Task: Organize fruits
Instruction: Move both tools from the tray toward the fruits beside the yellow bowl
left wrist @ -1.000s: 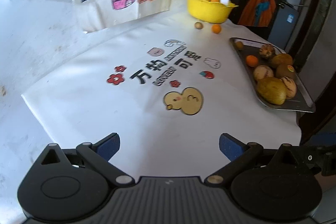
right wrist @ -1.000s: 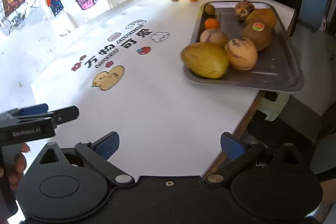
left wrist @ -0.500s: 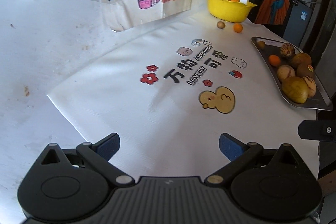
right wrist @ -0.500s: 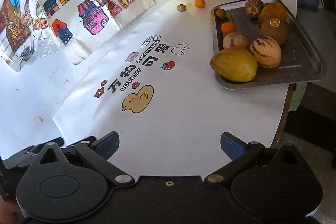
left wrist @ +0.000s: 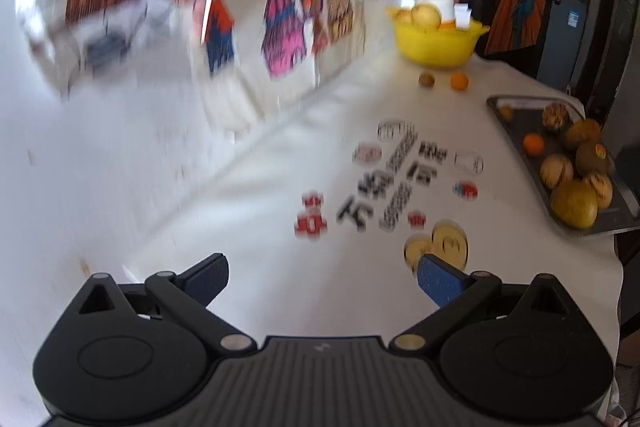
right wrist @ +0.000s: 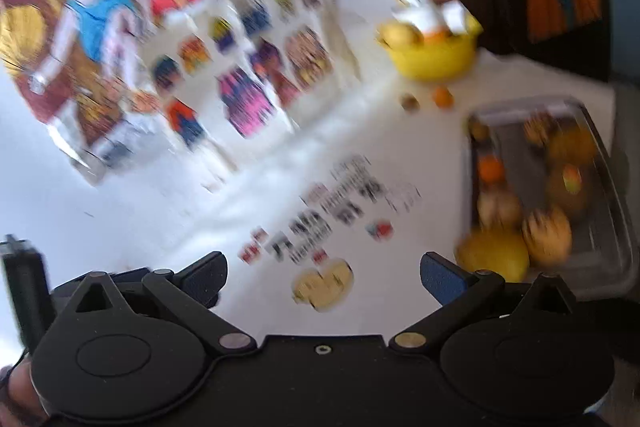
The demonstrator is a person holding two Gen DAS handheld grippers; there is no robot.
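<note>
Fruit lies heaped on a dark metal tray [left wrist: 505, 109] at the right edge of the surface [left wrist: 280, 267], which is covered by a white printed cloth [left wrist: 360, 299]. Nearest on the tray is a large yellow-green fruit [left wrist: 573, 203], smooth and rounded, touching two pale striped melons [left wrist: 556, 171] behind it. Further back sit a small orange [left wrist: 533, 143], a brownish fruit with a sticker [left wrist: 592, 157], another dull yellow-brown one [left wrist: 582, 134] and a ribbed, dark-striped fruit [left wrist: 554, 115]. The tray is shallow with a raised rim and a matte grey floor.

At the far end stands a glossy yellow bowl [left wrist: 434, 45] holding pale round fruit and white containers. Just in front of it, on the cloth, lie a small brown fruit [left wrist: 426, 79] and a small loose orange [left wrist: 459, 81], near each other but apart.

The cloth carries black characters, small red flowers and a yellow duck [left wrist: 440, 247]. Colourful house drawings [left wrist: 284, 39] hang on the wall behind, blurred.

The left claw [left wrist: 320, 277] is spread wide and holds nothing, its blue pads [left wrist: 434, 277] bare above the cloth. The right claw [right wrist: 322, 277] is likewise spread wide and empty; its view is heavily blurred.
</note>
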